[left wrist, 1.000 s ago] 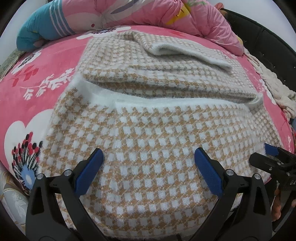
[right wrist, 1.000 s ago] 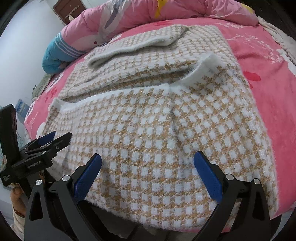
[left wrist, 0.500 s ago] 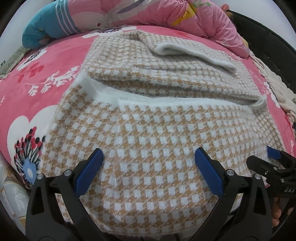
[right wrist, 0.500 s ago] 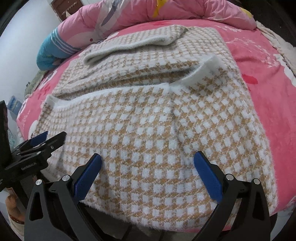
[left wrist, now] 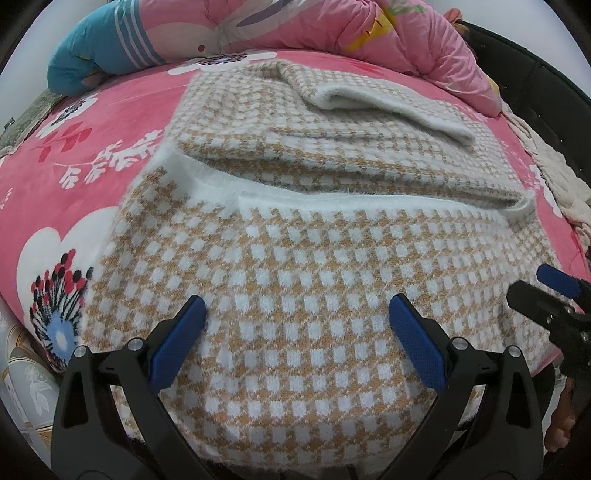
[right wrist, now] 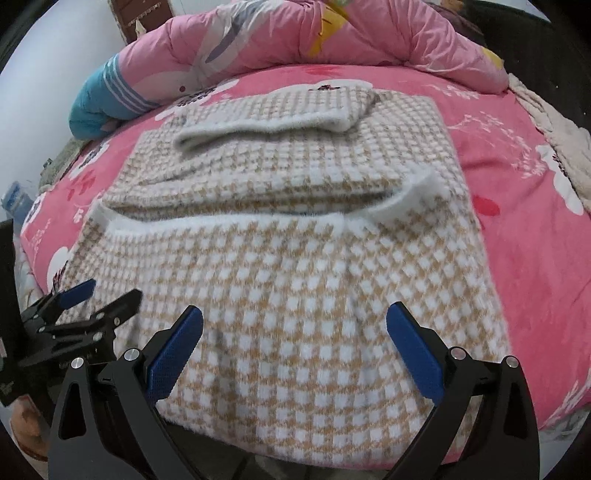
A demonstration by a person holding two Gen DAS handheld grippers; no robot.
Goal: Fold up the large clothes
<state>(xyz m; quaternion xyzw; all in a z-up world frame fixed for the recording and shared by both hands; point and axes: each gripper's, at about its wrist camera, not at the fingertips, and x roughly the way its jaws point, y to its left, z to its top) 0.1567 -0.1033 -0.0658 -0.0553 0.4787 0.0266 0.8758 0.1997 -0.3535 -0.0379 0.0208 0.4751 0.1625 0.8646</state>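
A large tan-and-white checked knit sweater [left wrist: 295, 266] lies flat on the pink flowered bed, its near end draping over the bed's front edge; it also shows in the right wrist view [right wrist: 306, 280]. A sleeve [left wrist: 369, 103] is folded across its far part. My left gripper [left wrist: 295, 332] is open and empty above the near left part of the sweater. My right gripper [right wrist: 295, 332] is open and empty above the near right part. Each gripper shows at the edge of the other's view: the right one [left wrist: 546, 295] and the left one [right wrist: 88, 302].
A rolled pink quilt [left wrist: 295, 29] with a teal end [left wrist: 92, 62] lies along the far side of the bed. A cream knitted cloth [left wrist: 554, 177] lies at the right edge. The pink flowered sheet [left wrist: 74, 155] borders the sweater on both sides.
Both grippers have risen and tilted a little; the sweater's far part and quilt sit lower in view. The sweater has not moved. Both stay open.
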